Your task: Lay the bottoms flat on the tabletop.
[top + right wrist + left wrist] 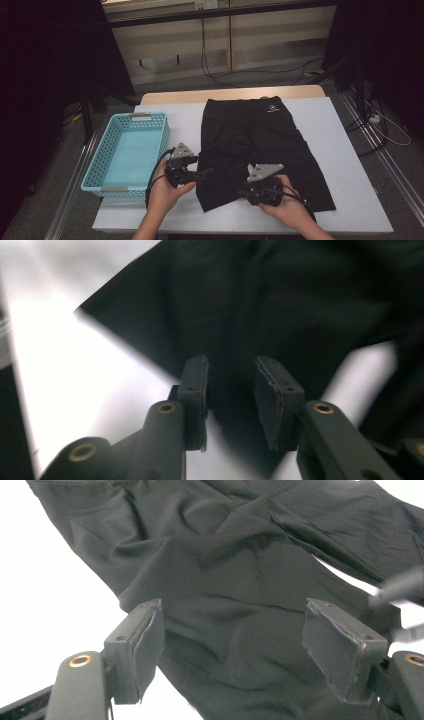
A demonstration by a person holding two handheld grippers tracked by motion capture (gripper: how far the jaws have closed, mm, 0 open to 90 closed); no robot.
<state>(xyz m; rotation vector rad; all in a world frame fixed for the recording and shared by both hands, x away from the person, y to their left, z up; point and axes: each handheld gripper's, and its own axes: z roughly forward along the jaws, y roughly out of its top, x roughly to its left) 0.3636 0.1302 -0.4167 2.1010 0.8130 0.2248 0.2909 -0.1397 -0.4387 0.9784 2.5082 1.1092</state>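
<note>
A: Nearest the table edge, the right gripper sits over the near hem of the black shorts. In the right gripper view its jaws stand a little apart with dark cloth below them and nothing pinched; I read it as released.

B: And the left gripper?

A: At the left leg of the shorts, jaws wide. In the left gripper view the pads frame the fabric without pressing it. Also released.

B: Risks from here?

A: My judgement: the near legs are rumpled and overlapping, so a pinch could catch two layers, or just a thin edge that slips out on lifting. The right gripper view is blurred, so I can't tell how many layers lie under those jaws. If the hands lift unevenly, the shorts may drag and bunch on the table.

B: Containers?

A: One light blue basket, just left of the shorts, nothing in it. The waistband lies at the far edge.
</note>
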